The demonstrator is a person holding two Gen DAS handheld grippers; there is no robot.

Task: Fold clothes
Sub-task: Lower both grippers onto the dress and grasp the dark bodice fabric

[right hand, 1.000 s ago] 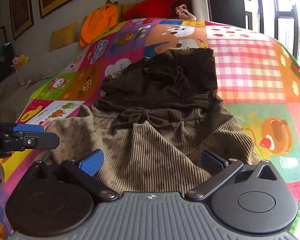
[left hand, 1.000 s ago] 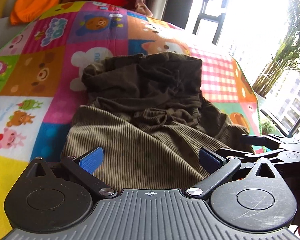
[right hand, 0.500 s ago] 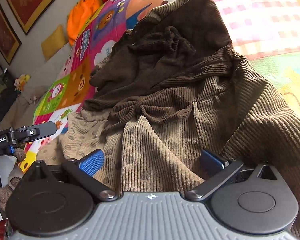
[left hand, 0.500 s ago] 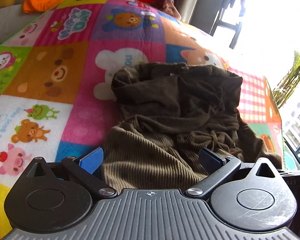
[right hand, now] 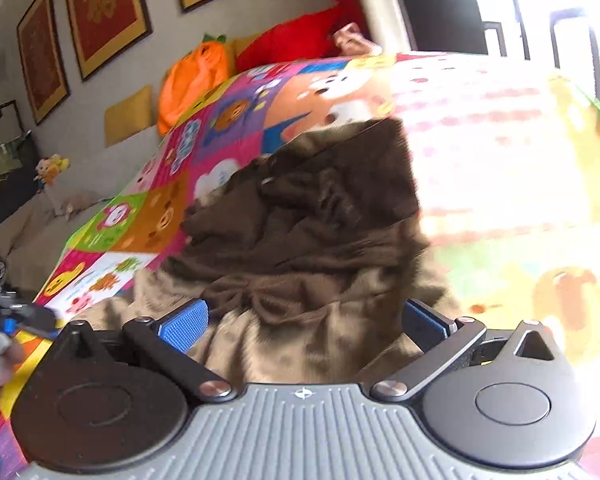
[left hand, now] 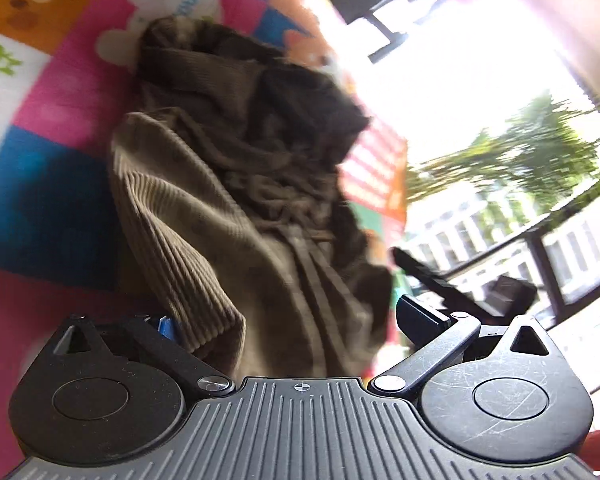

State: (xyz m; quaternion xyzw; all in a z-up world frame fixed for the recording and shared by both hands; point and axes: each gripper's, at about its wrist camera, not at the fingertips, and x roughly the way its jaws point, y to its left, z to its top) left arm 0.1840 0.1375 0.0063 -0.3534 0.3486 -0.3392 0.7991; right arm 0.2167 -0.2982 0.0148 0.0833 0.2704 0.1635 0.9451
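Both grippers, left [left hand: 288, 326] and right [right hand: 304, 320], hover spread-jawed over crumpled brown trousers [right hand: 300, 240] on a mat [right hand: 500, 200], seemingly positioned for grasping.

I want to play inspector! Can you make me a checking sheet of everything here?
Surface: colourful cartoon-animal patchwork mat, covering the work area.
Job's things: brown ribbed corduroy garment, crumpled in a heap, drawstring showing, not folded yet.
Clutter: nothing seen on the mat besides the garment.
Grippers: left gripper open, cloth lying between its blue pads; right gripper open at the garment's near edge.
Cables: nothing seen.
Surroundings: orange pumpkin-shaped cushion, red cushion, yellow square cushion, gold-framed red pictures, bright window with green tree.
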